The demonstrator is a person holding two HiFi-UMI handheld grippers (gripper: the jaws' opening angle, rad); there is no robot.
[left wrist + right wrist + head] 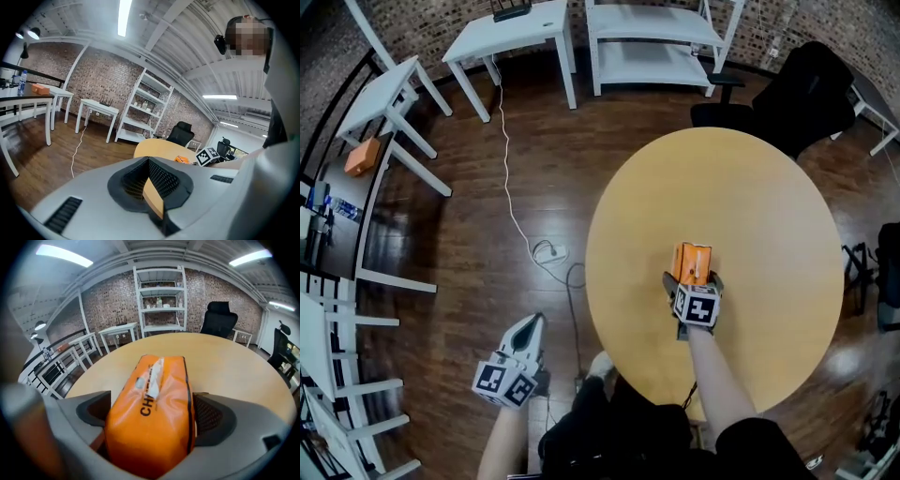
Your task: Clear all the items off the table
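Note:
An orange tissue pack [692,262] lies on the round wooden table [750,187], slightly towards its near side. My right gripper [692,279] reaches down over the pack's near end, and its jaws straddle it. In the right gripper view the pack [152,413] fills the space between the wide-set pads; a gap shows at the left pad [91,411], so the gripper [152,420] is open. My left gripper [532,324] hangs left of the table over the floor, shut and holding nothing. From the left gripper view [150,190] the pack [182,160] is small and far.
A black office chair [797,89] stands behind the table. White shelving [652,42] and white desks [511,33] line the brick wall. A white cable [516,216] trails over the wooden floor left of the table. An orange box [363,157] sits on a left desk.

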